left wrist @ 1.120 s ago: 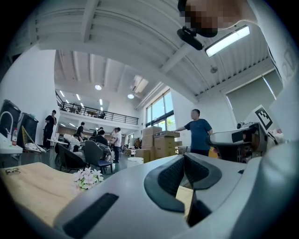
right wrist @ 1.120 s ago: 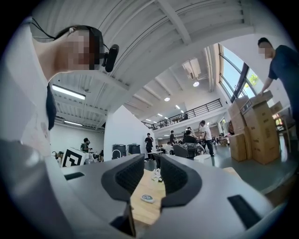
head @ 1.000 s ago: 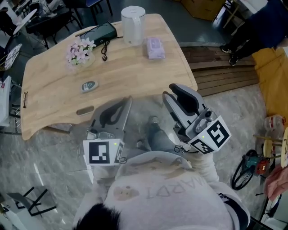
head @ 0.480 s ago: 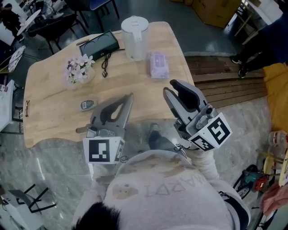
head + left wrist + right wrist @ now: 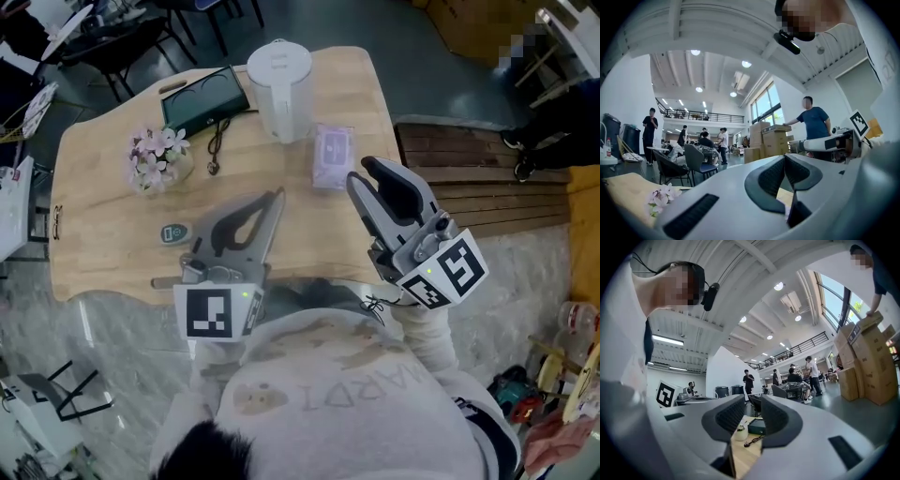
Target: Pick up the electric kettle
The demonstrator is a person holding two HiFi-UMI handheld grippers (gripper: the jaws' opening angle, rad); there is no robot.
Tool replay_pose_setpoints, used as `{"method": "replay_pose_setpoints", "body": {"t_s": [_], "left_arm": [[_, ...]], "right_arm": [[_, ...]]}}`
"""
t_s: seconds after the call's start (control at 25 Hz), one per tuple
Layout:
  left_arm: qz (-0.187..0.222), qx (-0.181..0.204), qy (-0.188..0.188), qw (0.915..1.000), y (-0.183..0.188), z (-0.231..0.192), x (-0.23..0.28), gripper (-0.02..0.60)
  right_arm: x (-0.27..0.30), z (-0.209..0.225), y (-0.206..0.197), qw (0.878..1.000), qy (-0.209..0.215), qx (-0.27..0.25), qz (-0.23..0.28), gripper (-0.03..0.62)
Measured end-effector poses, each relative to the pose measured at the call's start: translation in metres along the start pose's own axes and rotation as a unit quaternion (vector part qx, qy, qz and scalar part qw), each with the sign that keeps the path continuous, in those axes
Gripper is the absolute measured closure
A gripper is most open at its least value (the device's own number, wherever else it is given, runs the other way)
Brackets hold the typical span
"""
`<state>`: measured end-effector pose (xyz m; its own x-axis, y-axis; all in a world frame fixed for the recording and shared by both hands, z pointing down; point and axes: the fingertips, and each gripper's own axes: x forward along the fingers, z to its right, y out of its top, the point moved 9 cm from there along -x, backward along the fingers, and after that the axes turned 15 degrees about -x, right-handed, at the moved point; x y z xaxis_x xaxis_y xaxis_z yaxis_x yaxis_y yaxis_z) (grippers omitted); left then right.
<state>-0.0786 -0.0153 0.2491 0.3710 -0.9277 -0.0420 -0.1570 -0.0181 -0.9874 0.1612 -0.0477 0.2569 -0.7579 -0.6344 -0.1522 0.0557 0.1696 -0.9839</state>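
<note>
The white electric kettle (image 5: 279, 86) stands upright near the far edge of the wooden table (image 5: 103, 216), lid on. In the head view my left gripper (image 5: 274, 199) hovers over the table's near part, its jaws pressed together with nothing between them. My right gripper (image 5: 363, 171) is to its right, open by a narrow gap and empty, just short of a purple tissue pack (image 5: 333, 147). Both are well short of the kettle. The left gripper view shows the left gripper (image 5: 784, 159) with its pads touching. In the right gripper view, table shows through the right gripper's (image 5: 752, 404) gap.
On the table lie a dark green case (image 5: 202, 98) left of the kettle, a black cable (image 5: 216, 145), a small bunch of pink flowers (image 5: 152, 155) and a small grey device (image 5: 172, 232). Wooden boards (image 5: 469, 178) lie on the floor at right. Dark chairs (image 5: 122, 37) stand behind the table.
The person has stepped towards the table. Both grippers, before over the floor at its near edge, now reach over the tabletop. Jaw states look unchanged.
</note>
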Motion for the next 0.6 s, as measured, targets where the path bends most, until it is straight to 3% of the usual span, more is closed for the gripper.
{"method": "replay_pose_setpoints", "body": {"t_s": [0.32, 0.6], "left_arm": [[-0.015, -0.006, 0.039, 0.9991, -0.008, -0.035, 0.012, 0.581], [-0.026, -0.019, 0.032, 0.9990, -0.012, -0.083, 0.038, 0.581]], "right_arm": [[0.044, 0.014, -0.026, 0.999, 0.023, 0.015, -0.025, 0.497], [0.093, 0.026, -0.057, 0.997, 0.018, 0.009, -0.072, 0.493]]}}
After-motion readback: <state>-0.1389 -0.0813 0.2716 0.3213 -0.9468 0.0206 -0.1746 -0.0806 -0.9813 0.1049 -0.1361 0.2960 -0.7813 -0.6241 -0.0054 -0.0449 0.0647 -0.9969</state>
